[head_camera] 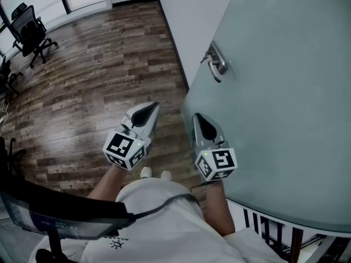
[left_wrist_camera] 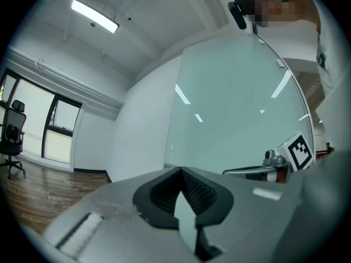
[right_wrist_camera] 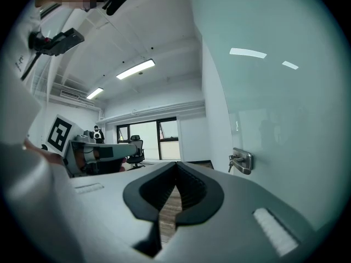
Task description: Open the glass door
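The frosted glass door (head_camera: 285,103) fills the right side of the head view, with its metal lever handle (head_camera: 216,63) on the near face beside the door's edge. My right gripper (head_camera: 197,118) is held close to that edge, below the handle, jaws shut and empty. My left gripper (head_camera: 152,107) hovers beside it over the floor, also shut with nothing in it. In the right gripper view the handle (right_wrist_camera: 241,161) lies ahead and to the right of the shut tips (right_wrist_camera: 176,166). The left gripper view shows the glass door (left_wrist_camera: 236,108) beyond the shut tips (left_wrist_camera: 180,171).
A white wall (head_camera: 186,15) meets the door's left edge. Wooden plank floor (head_camera: 98,75) stretches left to a black office chair (head_camera: 30,32) by the windows. A dark desk edge (head_camera: 55,212) sits at the lower left, close to the person's body.
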Demonstrator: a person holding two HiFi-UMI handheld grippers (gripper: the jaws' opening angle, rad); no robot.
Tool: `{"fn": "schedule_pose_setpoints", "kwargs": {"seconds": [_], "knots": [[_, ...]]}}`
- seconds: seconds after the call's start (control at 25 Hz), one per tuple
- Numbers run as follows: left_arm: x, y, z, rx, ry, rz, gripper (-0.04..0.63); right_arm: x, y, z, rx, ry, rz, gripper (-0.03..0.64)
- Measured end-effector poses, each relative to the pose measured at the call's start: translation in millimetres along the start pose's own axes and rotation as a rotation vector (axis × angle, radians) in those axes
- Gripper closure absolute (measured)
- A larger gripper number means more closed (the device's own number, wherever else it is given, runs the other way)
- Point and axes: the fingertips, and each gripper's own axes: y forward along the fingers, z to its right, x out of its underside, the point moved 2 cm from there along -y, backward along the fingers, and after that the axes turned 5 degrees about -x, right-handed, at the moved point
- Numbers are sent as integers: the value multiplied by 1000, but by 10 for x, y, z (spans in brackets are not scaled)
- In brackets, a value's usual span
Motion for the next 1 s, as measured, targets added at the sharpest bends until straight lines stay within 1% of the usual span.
{"fn": "schedule_pose_setpoints", "kwargs": {"seconds": [0.16,0.52,1.0], "knots": [[-15,22,16,16,7,6,594,20,1,-9,6,-3,-3,609],[15,8,-48,12,12,9,594,44,55,-7,7,-12,1,609],[63,-36,-38,25,14,2,594,97,3,2,33,-29,-13,609]]}}
